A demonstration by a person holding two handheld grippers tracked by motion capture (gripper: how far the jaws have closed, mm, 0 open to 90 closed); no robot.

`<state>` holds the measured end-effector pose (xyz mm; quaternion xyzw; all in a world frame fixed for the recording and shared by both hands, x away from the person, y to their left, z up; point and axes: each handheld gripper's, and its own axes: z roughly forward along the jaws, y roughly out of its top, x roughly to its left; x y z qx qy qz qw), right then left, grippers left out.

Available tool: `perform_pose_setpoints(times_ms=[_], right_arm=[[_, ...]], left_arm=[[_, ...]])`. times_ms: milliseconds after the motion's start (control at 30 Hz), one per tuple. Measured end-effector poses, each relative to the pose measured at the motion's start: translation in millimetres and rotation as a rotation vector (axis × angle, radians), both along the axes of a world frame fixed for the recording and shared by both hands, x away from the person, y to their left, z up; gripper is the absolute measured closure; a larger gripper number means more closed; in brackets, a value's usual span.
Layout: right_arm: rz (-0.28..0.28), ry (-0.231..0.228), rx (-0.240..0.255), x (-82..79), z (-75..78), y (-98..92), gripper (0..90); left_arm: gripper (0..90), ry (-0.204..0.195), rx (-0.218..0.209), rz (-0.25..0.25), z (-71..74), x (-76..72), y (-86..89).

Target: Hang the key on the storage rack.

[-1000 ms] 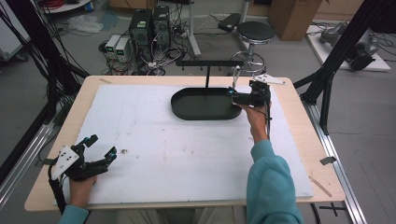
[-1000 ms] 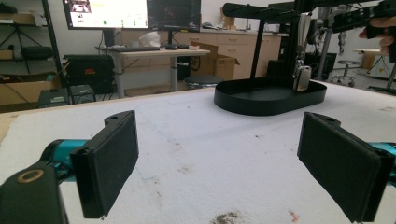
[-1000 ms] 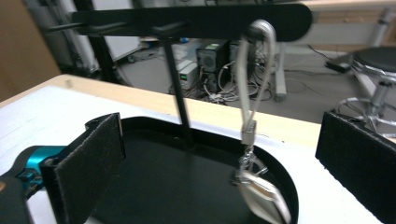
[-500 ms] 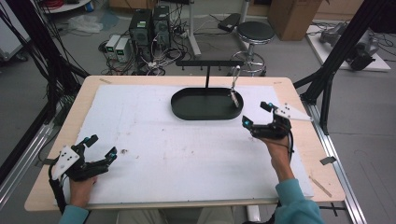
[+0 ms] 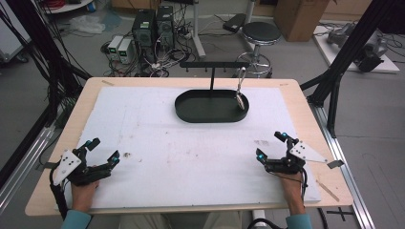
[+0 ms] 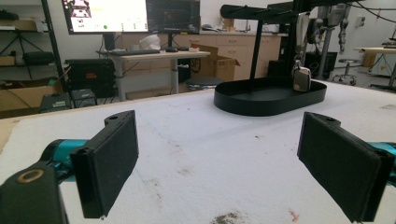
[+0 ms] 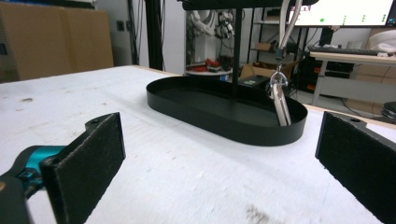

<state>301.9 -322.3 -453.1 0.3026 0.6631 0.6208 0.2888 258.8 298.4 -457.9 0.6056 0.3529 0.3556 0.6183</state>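
Observation:
A black oval tray (image 5: 191, 113) with an upright post and crossbar (image 5: 214, 64) stands at the far middle of the white mat. A silver keychain (image 5: 240, 90) hangs from the bar's right end, its tag down in the tray (image 6: 243, 105) (image 7: 224, 122); the keychain (image 6: 301, 78) (image 7: 279, 100) dangles on a strap. My left gripper (image 5: 99, 154) rests open near the front left corner, nothing between its jaws (image 6: 219, 172). My right gripper (image 5: 271, 146) rests open near the front right, also empty (image 7: 219, 172).
The white mat (image 5: 191, 157) covers a wooden table (image 5: 305, 114). A black stool (image 5: 261, 34), computers (image 5: 154, 24) and cables stand on the floor beyond the far edge. Black frame legs (image 5: 344, 62) rise at the table's right and left sides.
My right gripper has let go at the tray's bar and drawn back toward the front right of the table, jaws open. The keychain now hangs from the bar. The left gripper has stayed put.

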Motion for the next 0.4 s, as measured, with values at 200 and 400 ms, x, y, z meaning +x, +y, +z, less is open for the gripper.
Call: perform_pose_setpoints(times_ms=[200,400], right_arm=[[-0.005,-0.026,0.031,-5.1,-3.6,-1.7,0.7],[-0.008,-0.033,0.028,-5.7,-4.2,-1.5,0.7]], left_arm=[[12.9,-0.002,0.000,0.001,-0.1,-0.1,-0.2],[12.9,-0.005,0.004,-0.001,0.0,-0.5,0.1]])
